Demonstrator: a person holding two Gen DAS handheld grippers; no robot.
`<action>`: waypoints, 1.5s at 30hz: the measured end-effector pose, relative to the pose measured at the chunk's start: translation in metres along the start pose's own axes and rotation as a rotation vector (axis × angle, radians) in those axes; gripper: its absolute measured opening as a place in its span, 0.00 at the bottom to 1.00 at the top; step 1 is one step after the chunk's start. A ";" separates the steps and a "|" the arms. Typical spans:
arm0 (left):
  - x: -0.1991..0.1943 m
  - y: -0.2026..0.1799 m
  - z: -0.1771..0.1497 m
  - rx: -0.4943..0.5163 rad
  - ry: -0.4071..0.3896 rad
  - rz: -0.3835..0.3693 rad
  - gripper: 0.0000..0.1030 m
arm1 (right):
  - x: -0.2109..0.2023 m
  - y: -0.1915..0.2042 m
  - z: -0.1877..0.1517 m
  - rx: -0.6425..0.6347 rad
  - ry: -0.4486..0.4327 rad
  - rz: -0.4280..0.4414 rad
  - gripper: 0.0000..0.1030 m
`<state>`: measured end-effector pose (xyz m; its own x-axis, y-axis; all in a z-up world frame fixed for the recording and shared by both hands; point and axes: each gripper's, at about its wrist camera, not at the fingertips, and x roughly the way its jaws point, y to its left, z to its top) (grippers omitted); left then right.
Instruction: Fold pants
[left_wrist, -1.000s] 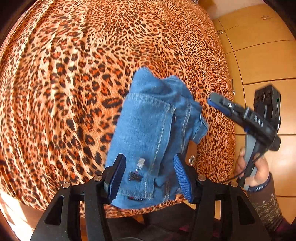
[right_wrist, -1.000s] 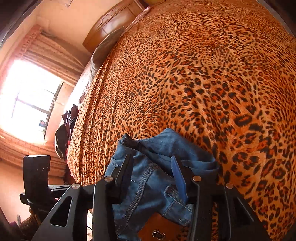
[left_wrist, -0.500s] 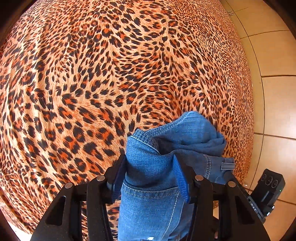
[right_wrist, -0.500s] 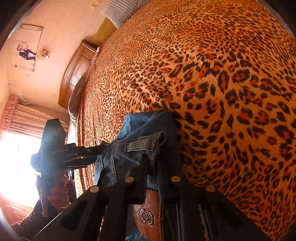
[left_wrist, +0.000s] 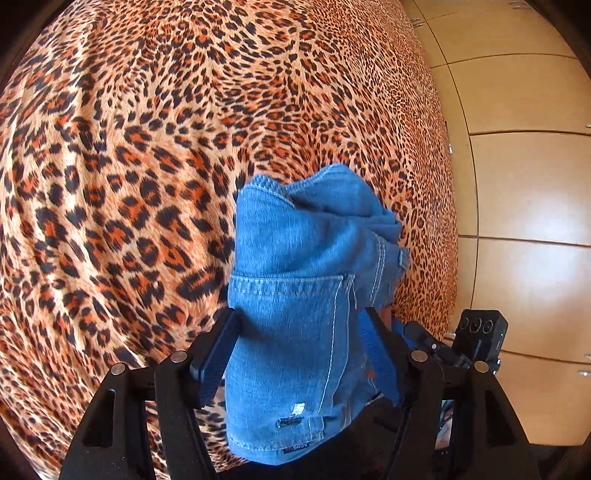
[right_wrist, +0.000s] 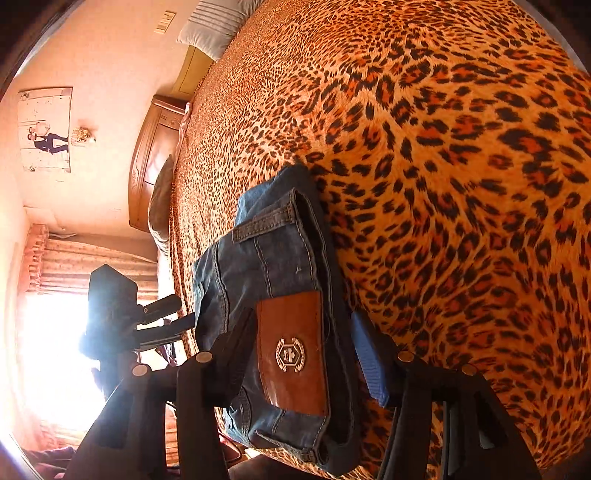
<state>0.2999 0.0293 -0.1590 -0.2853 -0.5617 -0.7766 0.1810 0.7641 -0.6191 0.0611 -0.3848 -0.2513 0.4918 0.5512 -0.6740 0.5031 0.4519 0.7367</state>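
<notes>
The blue denim pants (left_wrist: 295, 288) lie folded into a thick bundle near the front edge of the leopard-print bed (left_wrist: 129, 147). My left gripper (left_wrist: 299, 354) stands open with its fingers on either side of the bundle, by the back pocket. In the right wrist view the pants (right_wrist: 273, 258) show their waistband and a brown leather patch (right_wrist: 291, 350). My right gripper (right_wrist: 306, 350) is open around that end, fingers (right_wrist: 369, 362) apart from the cloth. Each gripper shows in the other's view, the right one (left_wrist: 476, 339) and the left one (right_wrist: 122, 314).
The leopard-print bedspread (right_wrist: 443, 147) covers the whole bed. Wooden wardrobe doors (left_wrist: 528, 166) stand right of the bed. A headboard (right_wrist: 155, 158), pillows (right_wrist: 214, 26) and a bright curtained window (right_wrist: 51, 332) lie at the far left.
My right gripper was shut on the waistband half a second ago and has opened. The bundle has settled on the bed. My left gripper stays open around it.
</notes>
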 end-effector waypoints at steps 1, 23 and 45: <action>0.004 0.000 -0.004 0.011 0.004 0.019 0.66 | 0.003 -0.003 -0.003 0.002 0.007 0.002 0.54; 0.030 -0.072 -0.037 0.146 -0.130 0.308 0.41 | 0.038 0.078 -0.008 -0.251 0.044 -0.147 0.42; -0.007 -0.042 -0.007 0.098 -0.099 0.182 0.41 | 0.037 0.087 0.061 -0.188 -0.034 -0.135 0.53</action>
<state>0.2875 0.0029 -0.1267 -0.1469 -0.4492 -0.8813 0.3135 0.8239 -0.4722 0.1667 -0.3681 -0.2152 0.4543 0.4547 -0.7660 0.4258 0.6445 0.6351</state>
